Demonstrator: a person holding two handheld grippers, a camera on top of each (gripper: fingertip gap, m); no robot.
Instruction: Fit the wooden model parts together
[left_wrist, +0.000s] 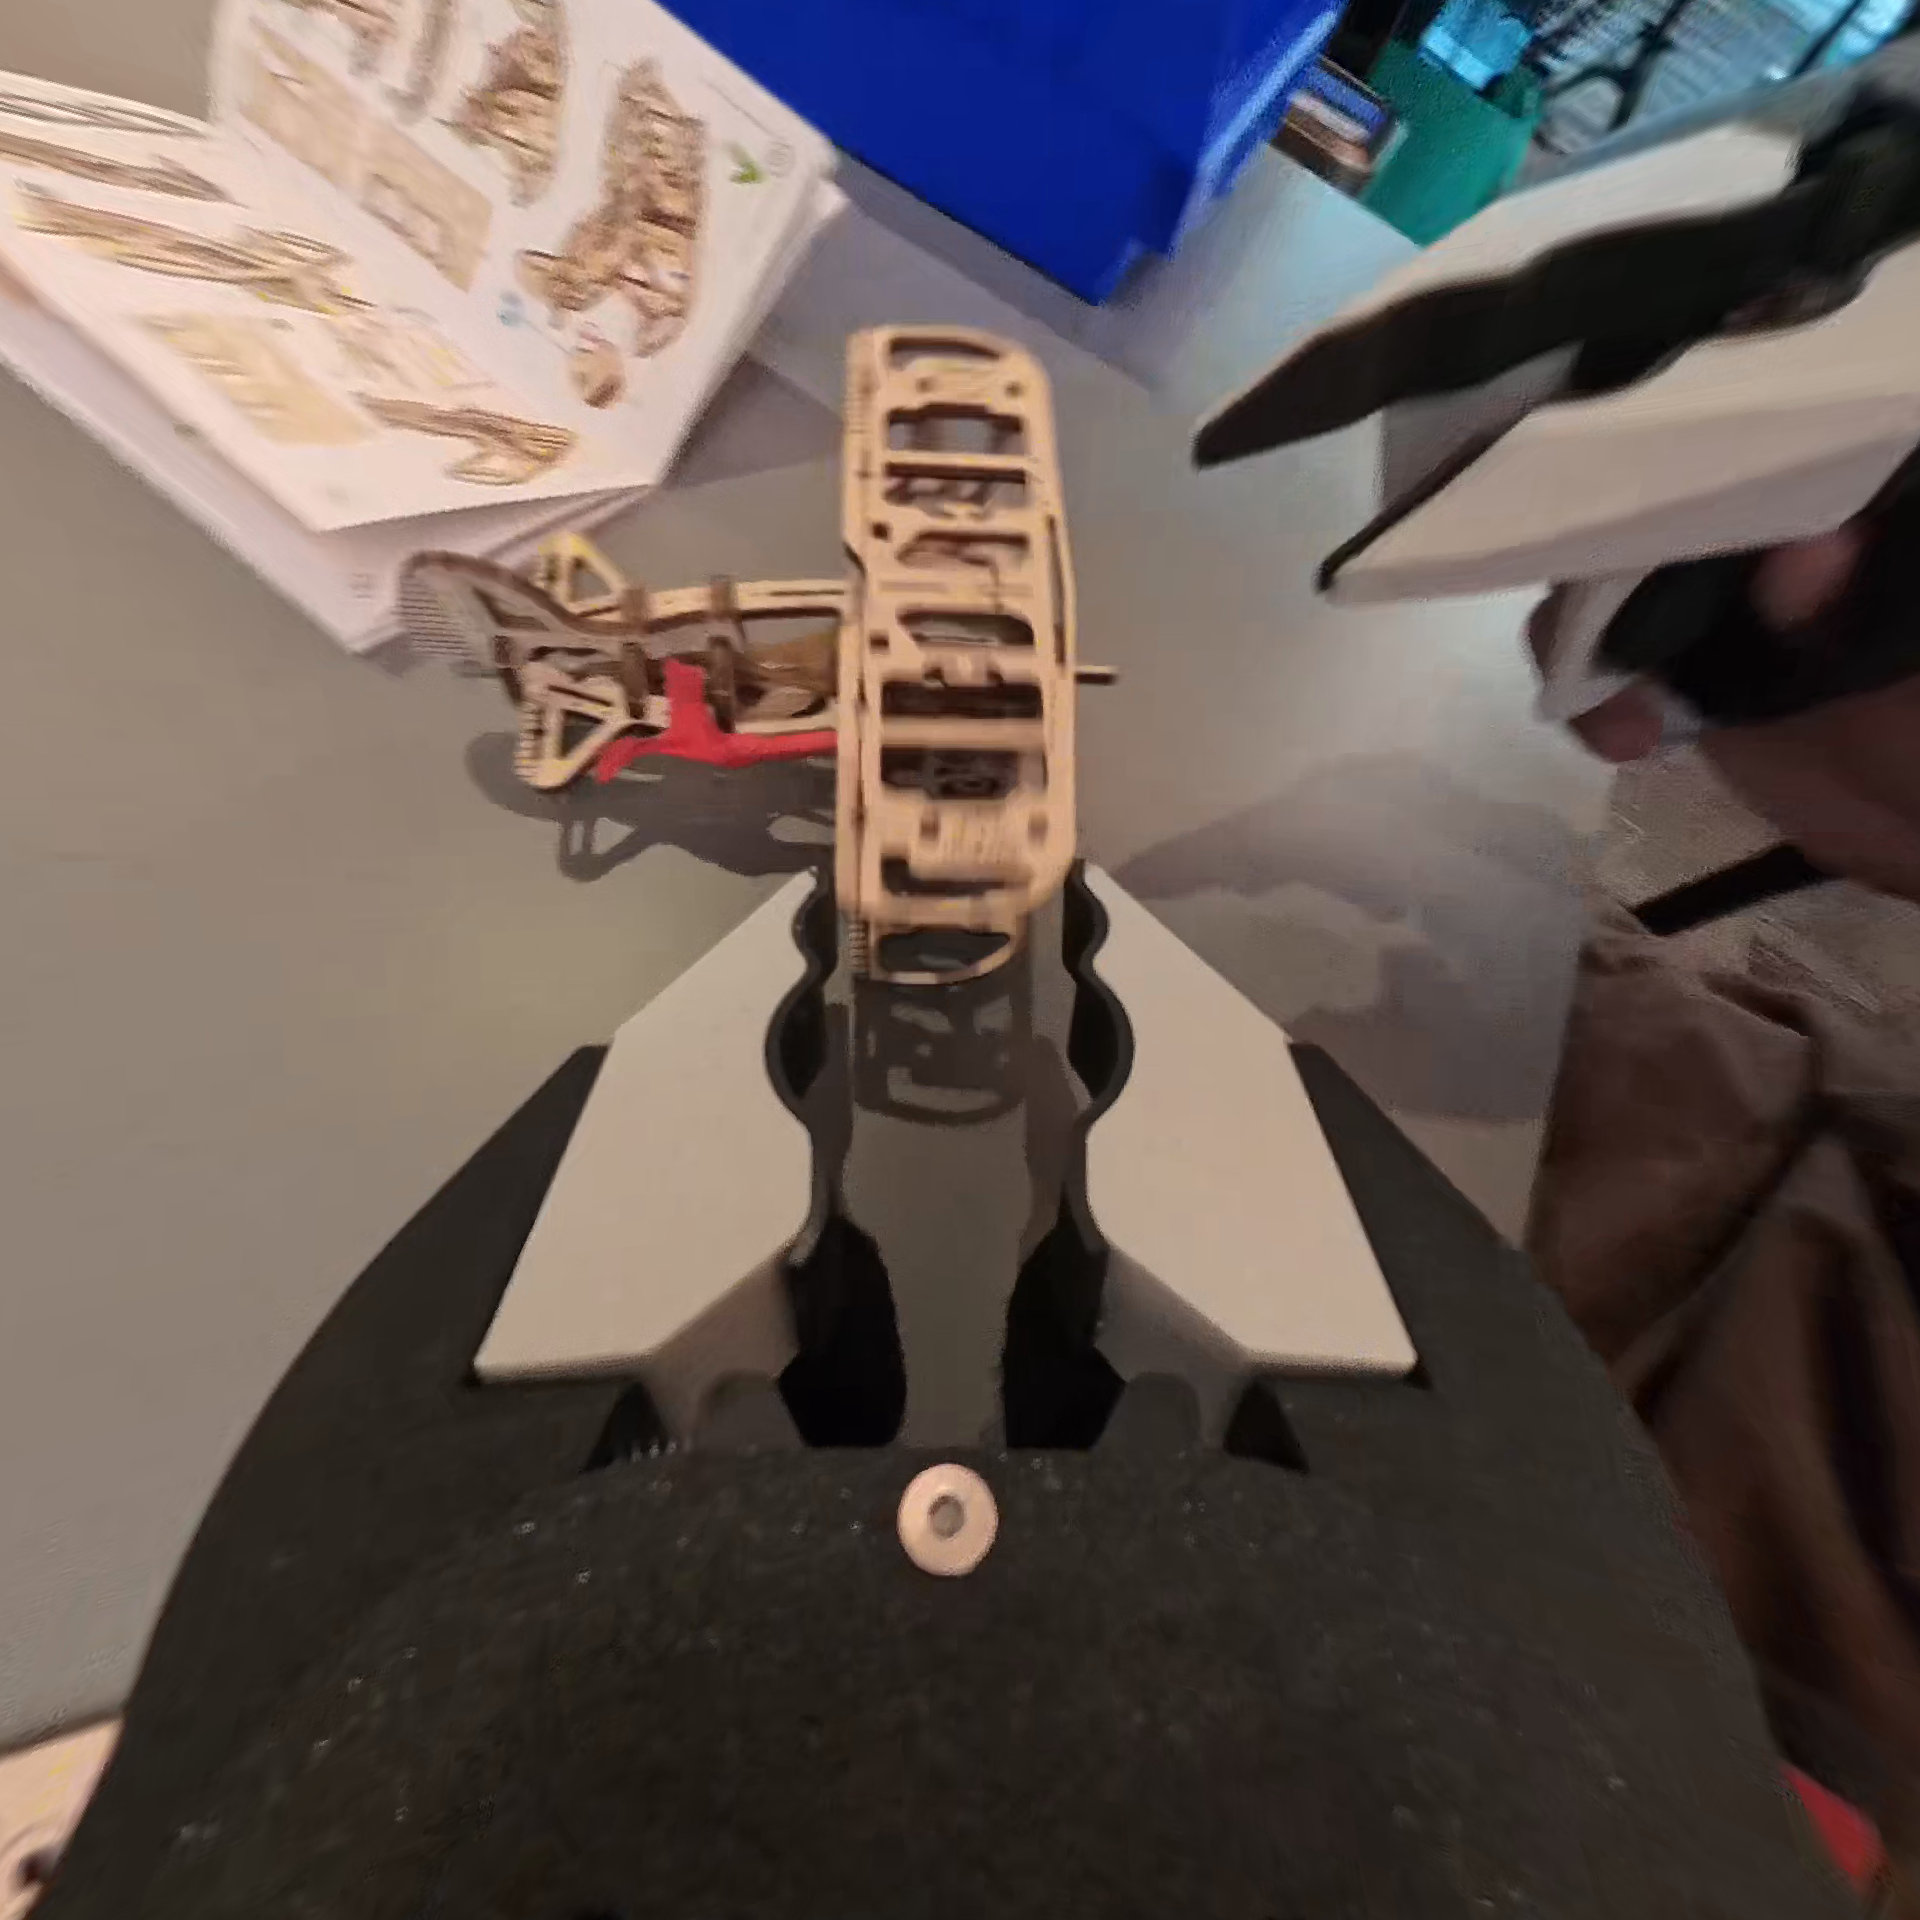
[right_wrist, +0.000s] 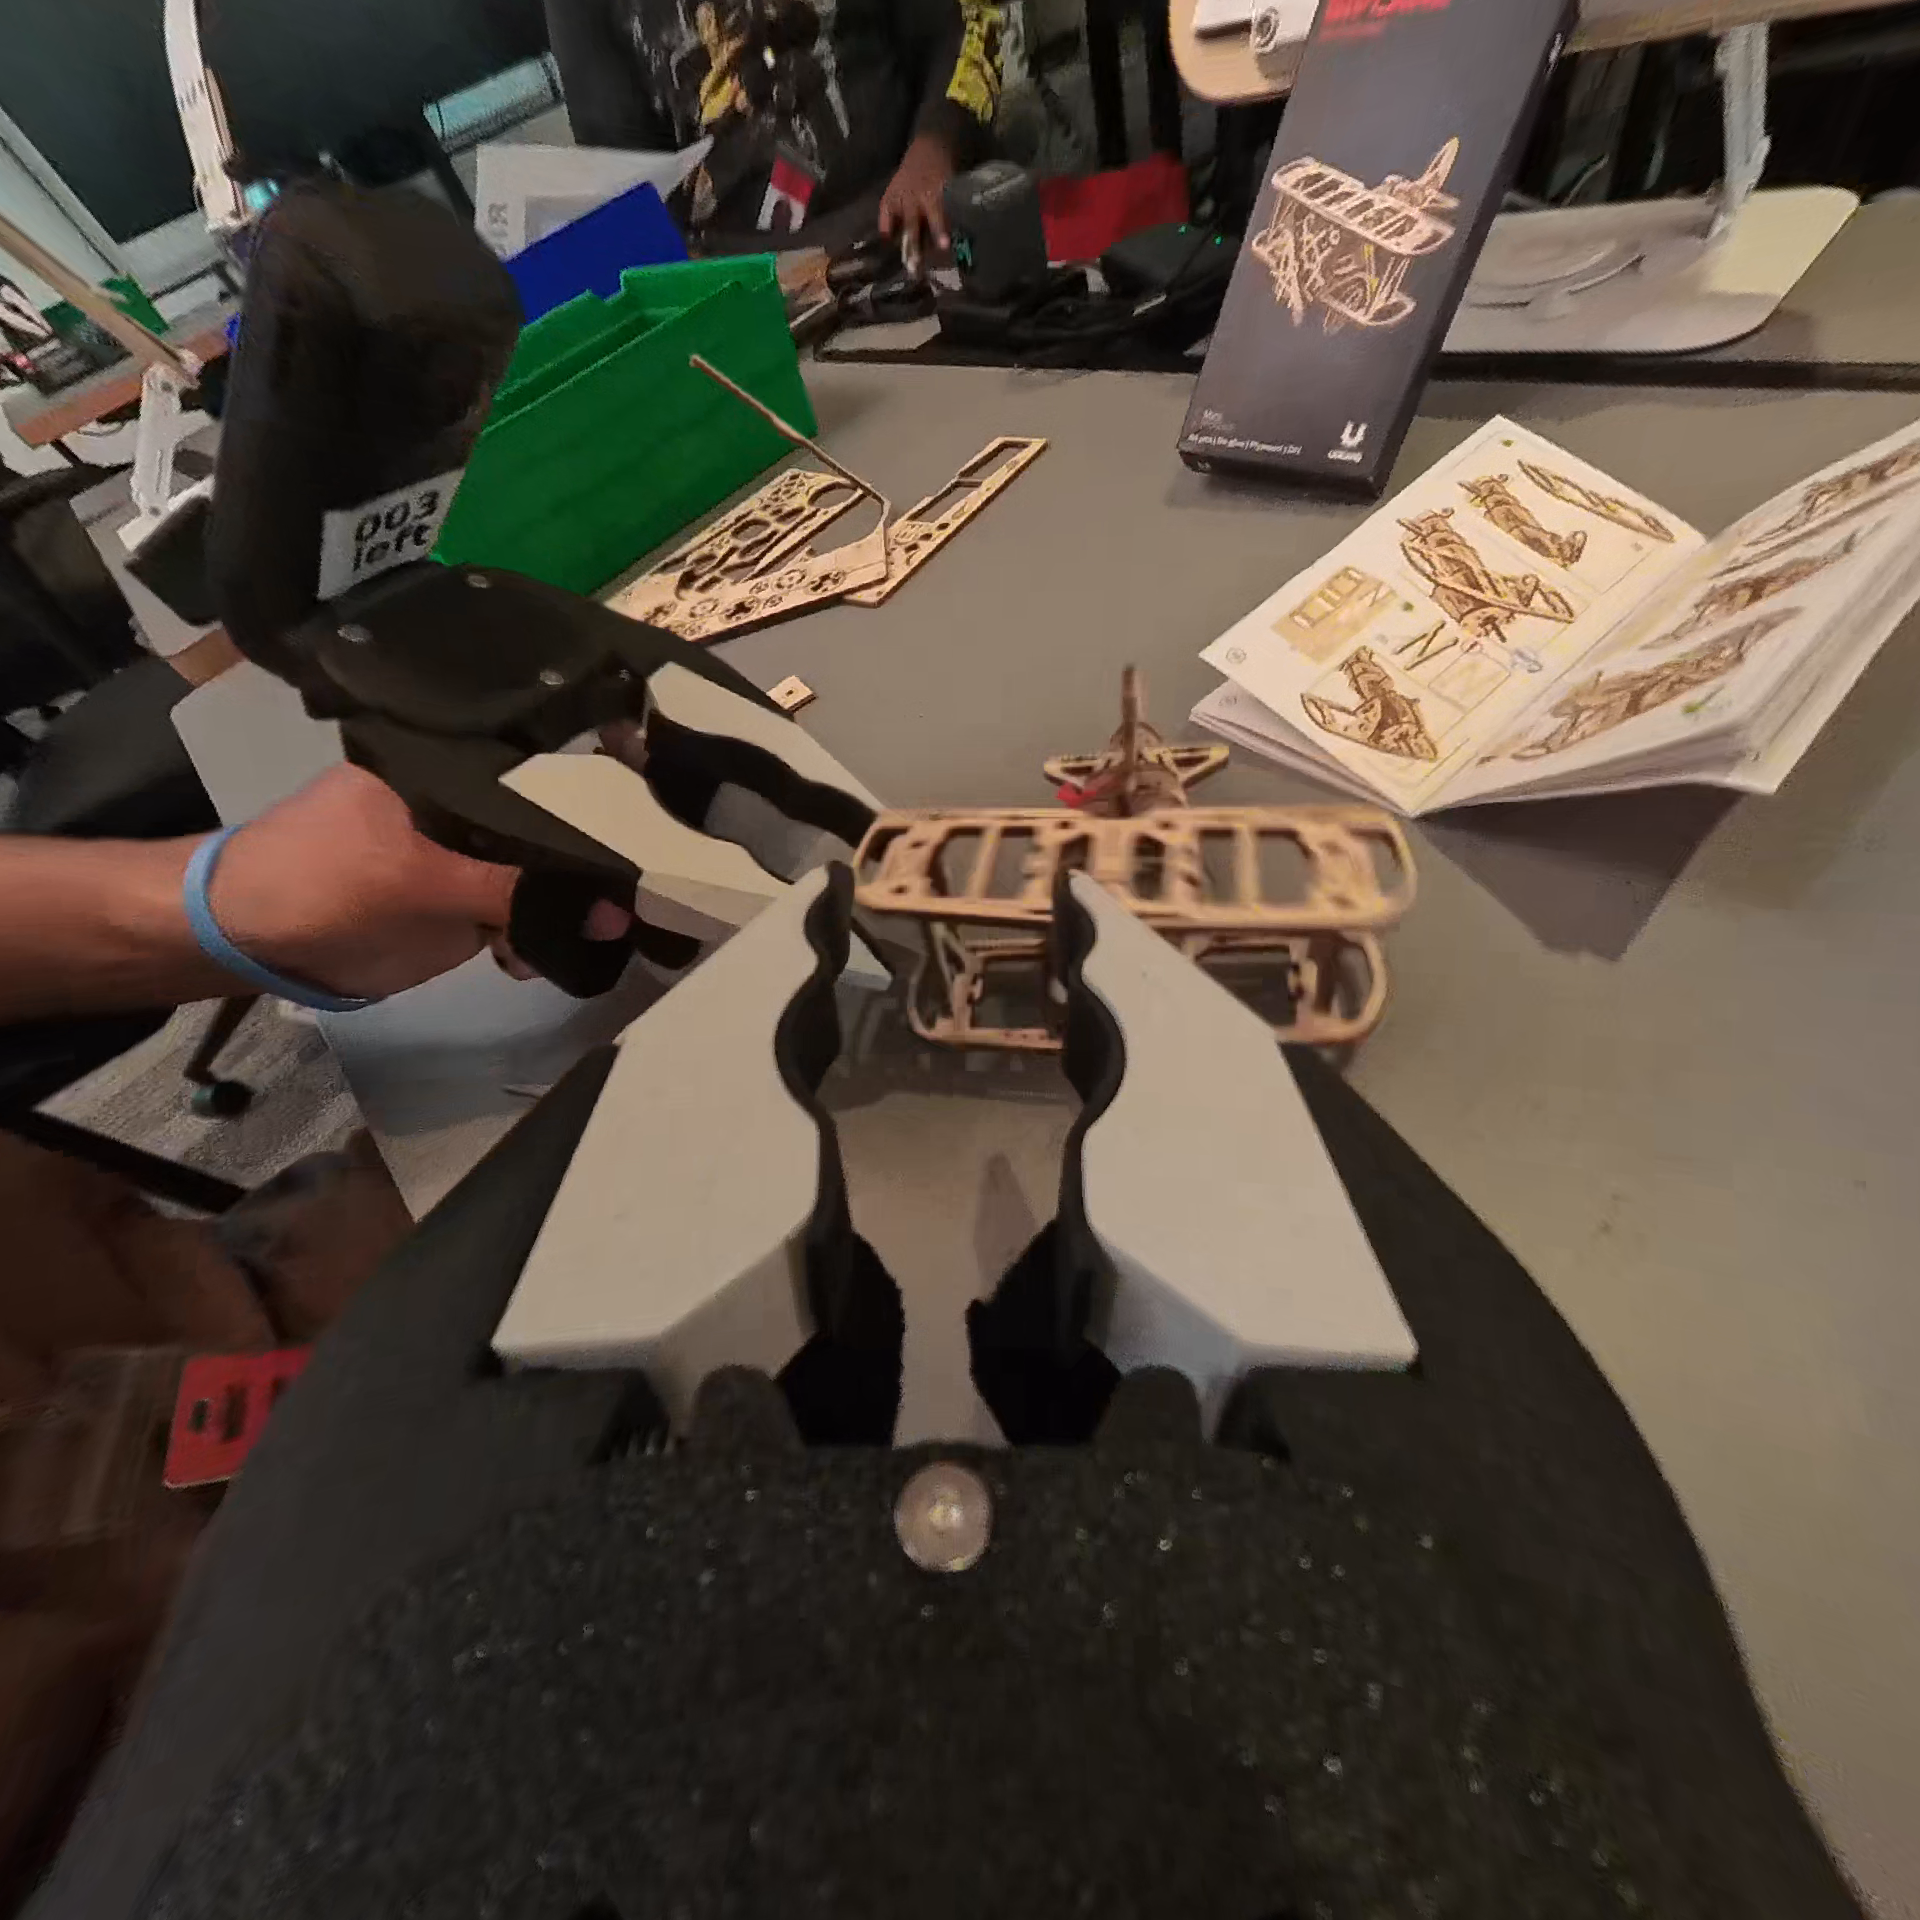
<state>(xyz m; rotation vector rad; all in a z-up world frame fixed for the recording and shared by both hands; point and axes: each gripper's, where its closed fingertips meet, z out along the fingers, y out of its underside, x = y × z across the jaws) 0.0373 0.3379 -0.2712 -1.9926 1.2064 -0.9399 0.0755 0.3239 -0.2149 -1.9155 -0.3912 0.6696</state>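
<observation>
A wooden biplane model (right_wrist: 1132, 862) stands on the grey table (right_wrist: 1558, 1143), with a red part (left_wrist: 707, 732) under its body. In the left wrist view I look along its upper wing (left_wrist: 956, 623). My left gripper (left_wrist: 951, 904) straddles the wing tip, its pads touching both wing edges. It also shows in the right wrist view (right_wrist: 873, 883), held in a hand at the wing's left end. My right gripper (right_wrist: 951, 904) is open and empty, just in front of the wings. It shows blurred at the upper right of the left wrist view (left_wrist: 1262, 514).
An open instruction booklet (right_wrist: 1558, 644) lies right of the model. Cut-out wooden sheets (right_wrist: 800, 540) and a small loose square piece (right_wrist: 792, 693) lie behind it. A green bin (right_wrist: 644, 447), a blue bin (left_wrist: 1039, 135) and a black product box (right_wrist: 1371, 260) stand farther back. A person's hand (right_wrist: 914, 208) works at the far side. The left gripper's tips are roughly 7 cm from the right gripper's.
</observation>
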